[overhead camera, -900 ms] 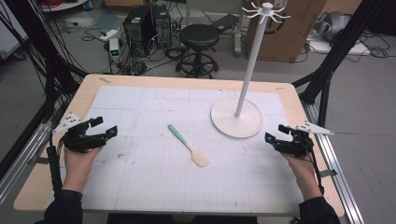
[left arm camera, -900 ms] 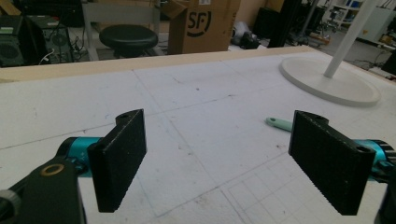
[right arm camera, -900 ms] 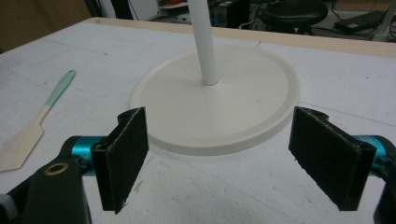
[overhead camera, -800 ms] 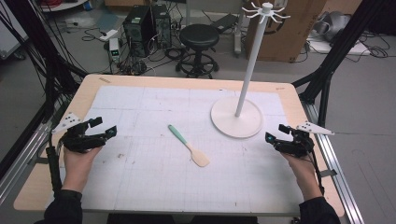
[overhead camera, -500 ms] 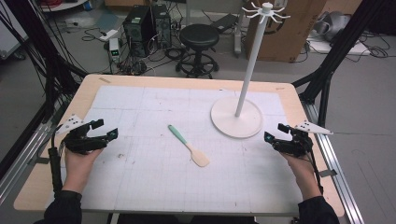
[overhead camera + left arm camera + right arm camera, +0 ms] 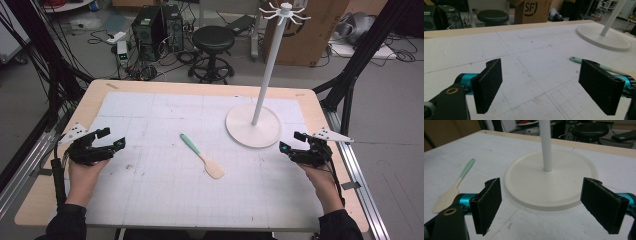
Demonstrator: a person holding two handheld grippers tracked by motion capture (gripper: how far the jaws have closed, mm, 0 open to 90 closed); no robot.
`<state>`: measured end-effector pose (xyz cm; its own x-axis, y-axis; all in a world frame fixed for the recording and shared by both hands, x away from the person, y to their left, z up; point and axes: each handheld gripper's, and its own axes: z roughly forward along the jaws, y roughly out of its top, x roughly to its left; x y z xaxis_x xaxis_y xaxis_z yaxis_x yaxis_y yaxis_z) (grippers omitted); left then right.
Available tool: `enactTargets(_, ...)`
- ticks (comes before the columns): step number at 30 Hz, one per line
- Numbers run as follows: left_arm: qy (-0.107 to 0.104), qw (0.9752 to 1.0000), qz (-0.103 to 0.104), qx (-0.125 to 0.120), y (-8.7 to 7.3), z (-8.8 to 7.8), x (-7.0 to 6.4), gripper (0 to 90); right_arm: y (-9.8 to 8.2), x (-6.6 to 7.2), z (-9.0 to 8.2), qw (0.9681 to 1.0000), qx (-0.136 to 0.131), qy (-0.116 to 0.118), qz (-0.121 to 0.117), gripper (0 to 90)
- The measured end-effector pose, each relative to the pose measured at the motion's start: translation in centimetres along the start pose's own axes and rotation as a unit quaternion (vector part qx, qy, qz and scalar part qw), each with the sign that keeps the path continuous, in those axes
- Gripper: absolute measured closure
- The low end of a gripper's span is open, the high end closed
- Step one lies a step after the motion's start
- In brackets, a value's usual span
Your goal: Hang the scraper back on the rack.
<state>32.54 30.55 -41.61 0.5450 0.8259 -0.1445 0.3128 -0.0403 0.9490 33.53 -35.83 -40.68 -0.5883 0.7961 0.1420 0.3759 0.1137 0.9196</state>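
A small spatula (image 6: 201,155) with a mint-green handle and a pale wooden blade lies flat near the middle of the white mat. Its handle (image 6: 579,60) reaches out from behind the right jaw in the left gripper view, and the spatula (image 6: 453,187) lies at the left of the right gripper view. A white stand (image 6: 254,125) with a round base, a tall pole and hooks on top stands at the right rear. My left gripper (image 6: 112,139) rests open near the left edge, empty. My right gripper (image 6: 291,141) is open beside the stand's base (image 6: 551,182), holding nothing.
The table (image 6: 165,87) has a wooden rim around a white gridded mat. Beyond its far edge stand a black stool (image 6: 213,39), a cardboard box (image 6: 310,35), computer cases and cables on the floor. Black frame posts flank both sides.
The left gripper has shifted very slightly; the spatula, the stand and the right gripper stay where they were.
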Motion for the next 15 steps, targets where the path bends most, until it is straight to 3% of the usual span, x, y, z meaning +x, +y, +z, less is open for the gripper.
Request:
enactTargets(8,-0.002,1.0,-0.002,0.003,0.0,-0.3,0.0,19.7,1.3,2.4,2.2,0.999,0.009,0.037,-0.025,16.4)
enactTargets(12,-0.003,1.0,-0.001,0.002,0.0,-0.6,-0.3,19.7,1.8,3.4,3.3,0.9982,0.015,0.055,-0.017,16.7)
enactTargets(15,-0.003,1.0,-0.004,-0.003,0.1,-0.7,-0.3,19.7,2.3,4.8,5.0,0.9964,0.03,0.079,-0.011,17.5)
